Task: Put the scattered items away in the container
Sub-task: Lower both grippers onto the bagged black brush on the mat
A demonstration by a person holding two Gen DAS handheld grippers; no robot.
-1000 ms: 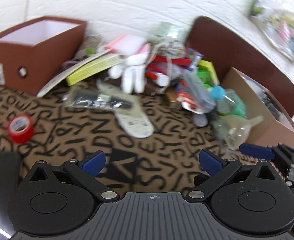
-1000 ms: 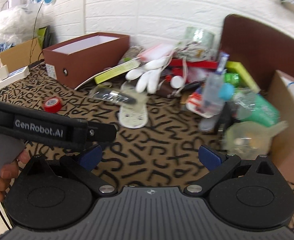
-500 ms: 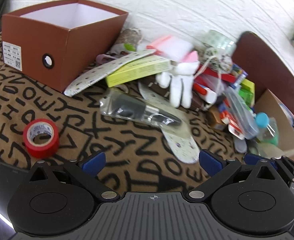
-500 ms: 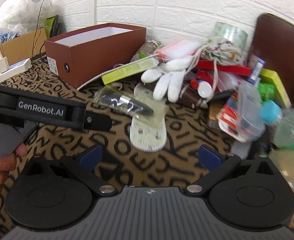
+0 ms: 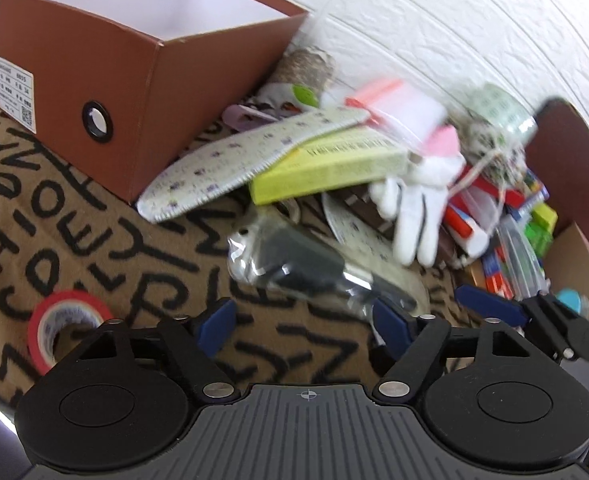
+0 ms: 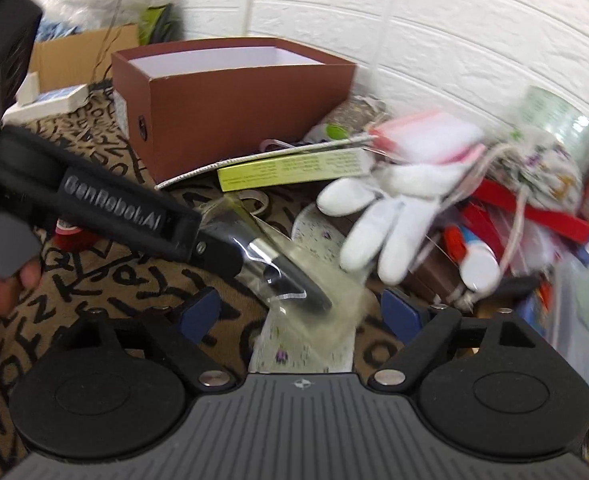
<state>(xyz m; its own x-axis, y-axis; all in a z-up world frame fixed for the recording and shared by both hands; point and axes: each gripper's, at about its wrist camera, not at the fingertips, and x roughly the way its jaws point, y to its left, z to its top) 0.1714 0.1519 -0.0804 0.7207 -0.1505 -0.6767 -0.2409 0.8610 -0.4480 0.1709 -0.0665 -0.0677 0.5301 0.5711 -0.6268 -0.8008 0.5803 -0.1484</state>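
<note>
An open brown box (image 5: 106, 64) with a white inside stands at the back left; it also shows in the right wrist view (image 6: 230, 96). A black tool in a clear bag (image 5: 302, 268) lies on the lettered cloth, just ahead of my open, empty left gripper (image 5: 302, 320). The same bag (image 6: 282, 276) lies just ahead of my open, empty right gripper (image 6: 298, 312). A heap of scattered items lies right of the box: a white glove (image 5: 418, 200), a yellow-green box (image 5: 334, 168), an insole (image 5: 238, 160). A red tape roll (image 5: 58, 324) lies at the left.
The white brick wall (image 5: 434, 28) closes the back. A cardboard box (image 5: 578, 264) and a brown panel (image 5: 562, 152) stand at the right. The left gripper's body (image 6: 106, 204) crosses the right wrist view. More boxes and a bag (image 6: 74, 52) lie far left.
Both grippers have moved forward and left toward the bagged tool and the brown box. Both stay open.
</note>
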